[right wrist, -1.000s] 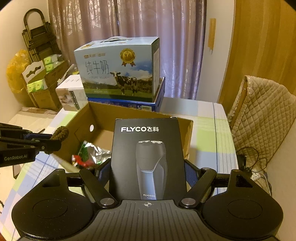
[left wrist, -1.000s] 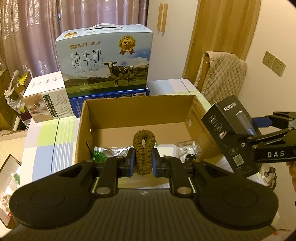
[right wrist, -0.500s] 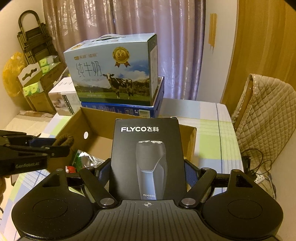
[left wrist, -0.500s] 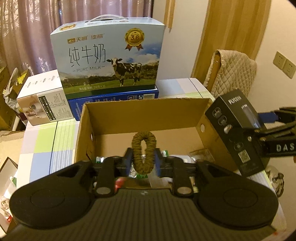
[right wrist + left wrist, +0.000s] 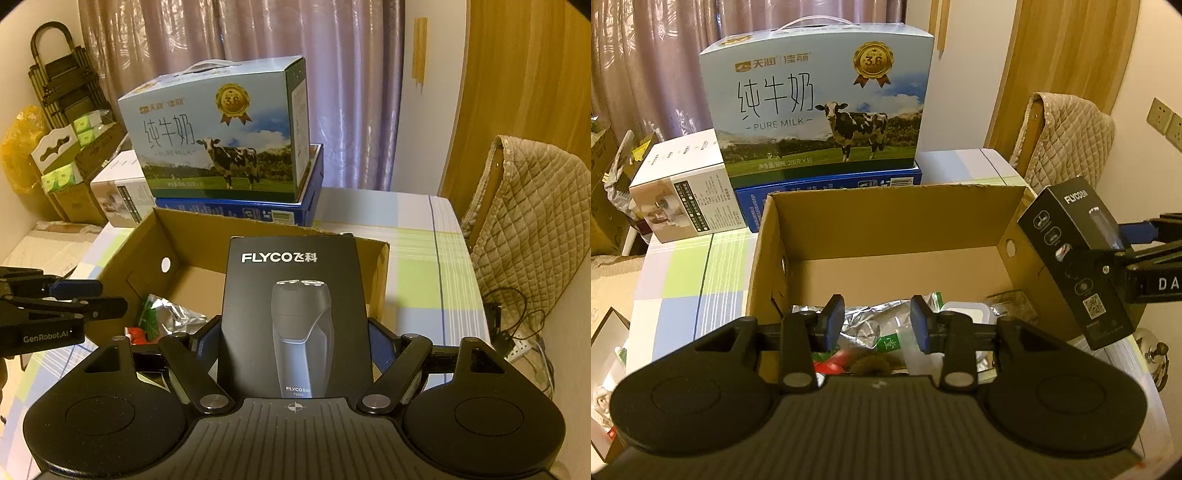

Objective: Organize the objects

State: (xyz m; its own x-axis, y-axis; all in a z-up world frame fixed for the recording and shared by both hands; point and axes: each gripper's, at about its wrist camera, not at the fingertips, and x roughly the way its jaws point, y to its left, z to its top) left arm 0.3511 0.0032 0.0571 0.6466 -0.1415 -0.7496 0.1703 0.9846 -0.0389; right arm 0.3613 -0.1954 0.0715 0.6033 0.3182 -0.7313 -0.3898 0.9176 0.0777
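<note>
Shaver box (image 5: pixel 295 317) clamped upright in right gripper (image 5: pixel 295 354), cardboard box (image 5: pixel 886 214) just ahead below; left gripper (image 5: pixel 877 325) freshly opened, empty.

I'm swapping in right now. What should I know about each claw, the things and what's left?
Left claw: open and empty over the cardboard box; its jaws have just been opening, nothing between them.
Rope loop: dropped, lying in the box beside the foil bag.
Right claw: shut on the black shaver box, held upright near the cardboard box's right wall.
Done: rope in.
Left: probably put the shaver box in.
</note>
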